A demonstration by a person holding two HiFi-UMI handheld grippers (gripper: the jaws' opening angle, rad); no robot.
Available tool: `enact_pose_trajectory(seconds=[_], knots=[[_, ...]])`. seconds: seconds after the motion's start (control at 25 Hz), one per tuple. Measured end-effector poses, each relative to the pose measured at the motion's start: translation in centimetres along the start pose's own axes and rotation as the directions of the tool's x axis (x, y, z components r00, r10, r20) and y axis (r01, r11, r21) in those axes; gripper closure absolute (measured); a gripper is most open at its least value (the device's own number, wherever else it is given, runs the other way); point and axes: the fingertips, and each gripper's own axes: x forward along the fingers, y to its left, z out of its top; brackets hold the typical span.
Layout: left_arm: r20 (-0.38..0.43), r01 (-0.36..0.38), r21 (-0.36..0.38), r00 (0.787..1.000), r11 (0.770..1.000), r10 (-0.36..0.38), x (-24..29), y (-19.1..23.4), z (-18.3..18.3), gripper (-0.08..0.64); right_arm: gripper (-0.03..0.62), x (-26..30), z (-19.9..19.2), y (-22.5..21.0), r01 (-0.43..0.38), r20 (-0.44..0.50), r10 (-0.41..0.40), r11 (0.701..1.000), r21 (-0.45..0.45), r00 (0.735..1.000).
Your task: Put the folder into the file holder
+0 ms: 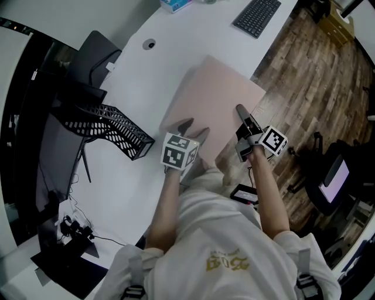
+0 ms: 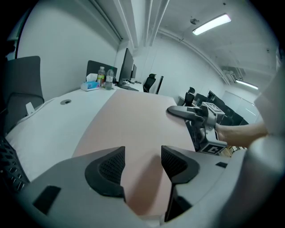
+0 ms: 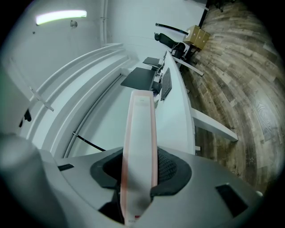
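Observation:
A pale pink folder (image 1: 214, 102) lies flat on the white desk (image 1: 140, 176), its right side near the desk's edge. My right gripper (image 1: 243, 115) is shut on the folder's right edge; in the right gripper view the folder's edge (image 3: 140, 133) fills the gap between the pads. My left gripper (image 1: 193, 129) stands open over the folder's near left corner, and the pink sheet (image 2: 133, 120) shows between its spread jaws (image 2: 142, 167) with neither pad pressing on it. The black mesh file holder (image 1: 114, 126) sits on the desk to the left, apart from both grippers.
A black keyboard (image 1: 256, 16) and a tissue box (image 1: 174, 4) lie at the desk's far end, with a cable hole (image 1: 150, 43) near them. A dark chair (image 1: 88, 58) stands behind the file holder. Wooden floor (image 1: 316, 82) lies to the right of the desk edge.

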Motion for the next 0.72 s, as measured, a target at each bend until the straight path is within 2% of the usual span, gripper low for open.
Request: enact_pose_trajectory(seconds=[0.28,0.72], knots=[[0.049,0.004,0.008,0.999,1.0,-0.004,-0.8,-0.3,0.9,0.282,0.426,-0.4,0.2,3.6,-0.046,-0.001,0.046,0.995,-0.089,0.999],[0.155,0.073,0.046,0.985,0.996,-0.08,-3.2,-3.1,2.7,0.282,0.425,-3.3,1.0,8.9,-0.111,0.005,0.115,0.972,-0.208,0.993]])
